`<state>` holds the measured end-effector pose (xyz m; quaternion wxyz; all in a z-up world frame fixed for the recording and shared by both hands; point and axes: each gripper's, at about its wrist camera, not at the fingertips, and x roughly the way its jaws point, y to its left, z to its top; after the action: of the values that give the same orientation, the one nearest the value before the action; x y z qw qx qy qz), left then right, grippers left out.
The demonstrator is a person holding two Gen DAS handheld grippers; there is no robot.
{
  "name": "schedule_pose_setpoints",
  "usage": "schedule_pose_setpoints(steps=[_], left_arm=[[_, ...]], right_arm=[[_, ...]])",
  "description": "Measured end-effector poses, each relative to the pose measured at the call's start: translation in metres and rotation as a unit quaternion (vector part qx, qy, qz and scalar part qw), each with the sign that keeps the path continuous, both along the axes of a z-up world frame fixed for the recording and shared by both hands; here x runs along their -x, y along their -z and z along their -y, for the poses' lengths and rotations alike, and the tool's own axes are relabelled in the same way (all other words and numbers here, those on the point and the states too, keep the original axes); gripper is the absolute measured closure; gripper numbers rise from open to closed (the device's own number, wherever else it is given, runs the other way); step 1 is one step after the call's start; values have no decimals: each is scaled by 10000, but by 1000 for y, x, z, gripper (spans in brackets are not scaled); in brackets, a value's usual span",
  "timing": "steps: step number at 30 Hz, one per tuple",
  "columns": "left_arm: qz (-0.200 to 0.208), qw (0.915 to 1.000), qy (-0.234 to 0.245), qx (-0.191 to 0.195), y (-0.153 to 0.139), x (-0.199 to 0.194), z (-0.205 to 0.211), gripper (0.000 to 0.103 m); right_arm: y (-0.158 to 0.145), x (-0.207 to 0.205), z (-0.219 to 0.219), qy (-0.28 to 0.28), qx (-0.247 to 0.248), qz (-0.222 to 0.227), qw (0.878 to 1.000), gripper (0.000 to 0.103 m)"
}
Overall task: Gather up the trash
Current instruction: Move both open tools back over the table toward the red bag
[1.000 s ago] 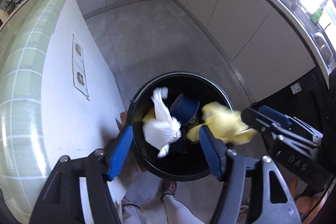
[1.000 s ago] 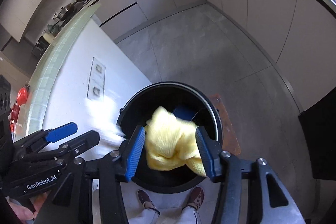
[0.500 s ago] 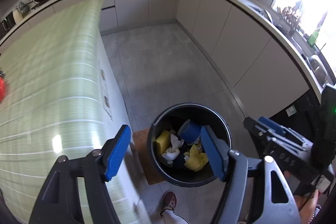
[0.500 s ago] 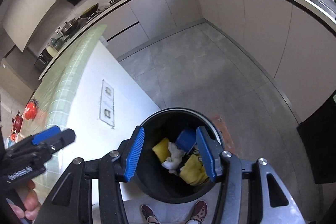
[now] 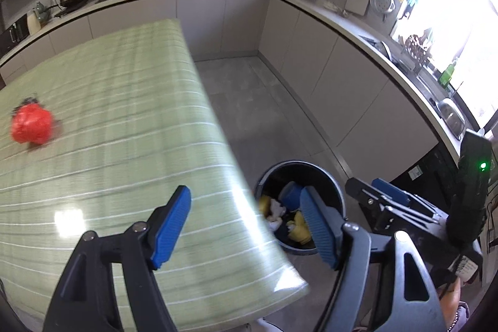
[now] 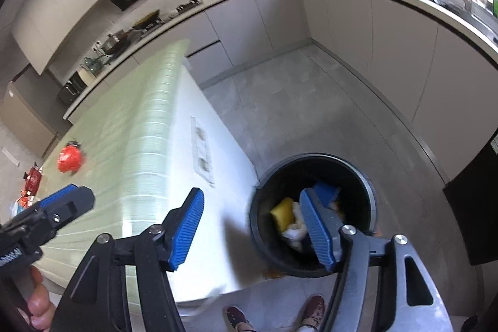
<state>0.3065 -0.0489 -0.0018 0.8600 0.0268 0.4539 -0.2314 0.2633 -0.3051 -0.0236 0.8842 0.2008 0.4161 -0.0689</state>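
A black round trash bin [image 5: 330, 176] [image 6: 358, 173] stands on the floor beside the green-clothed table [image 5: 118, 126] [image 6: 146, 129]. It holds yellow, white and blue trash [image 5: 280, 207] [image 6: 283, 212]. A crumpled red piece of trash [image 5: 31, 126] [image 6: 70, 158] lies on the table at the far left. My left gripper [image 5: 246, 223] is open and empty above the table's corner. My right gripper [image 6: 253, 231] is open and empty above the table edge and the bin. Each gripper also shows at the edge of the other's view.
Grey kitchen cabinets and a worktop [image 5: 311, 8] run along the back and right, with pans and utensils on them. More red items [image 6: 31, 179] lie at the table's far left end. The person's shoes [image 6: 312, 308] stand on the grey floor by the bin.
Both grippers dropped their trash into the bin: the white piece from the left, the yellow from the right. Both have since risen and swung left over the table.
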Motion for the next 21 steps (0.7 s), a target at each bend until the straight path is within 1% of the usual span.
schedule_pose_setpoints(steps=[1, 4, 9, 15, 16, 18, 21], left_arm=[[28, 10000, -25, -4, -2, -1, -8, 28], [130, 9998, -165, 23, -8, -5, -48, 27], [212, 9988, -441, 59, -10, -16, -114, 26], [186, 9956, -920, 13, -5, -31, -193, 26], [190, 9952, -963, 6, -5, -34, -202, 26], [210, 9929, -1174, -37, -4, -39, -222, 26], [136, 9872, -1584, 72, -1, -50, -259, 26]], right_arm=[[-4, -1, -11, -30, -3, 54, 10000, 35], [-18, -9, -51, -167, 34, 210, 9996, 34], [-29, -27, -121, -438, 58, 417, 9982, 33], [-26, -57, -213, -916, 9, 420, 9949, 32], [-25, -60, -223, -987, -4, 412, 9943, 32], [-24, -67, -248, -1151, 2, 405, 9925, 32], [-24, -83, -278, -1455, 89, 363, 9887, 32]])
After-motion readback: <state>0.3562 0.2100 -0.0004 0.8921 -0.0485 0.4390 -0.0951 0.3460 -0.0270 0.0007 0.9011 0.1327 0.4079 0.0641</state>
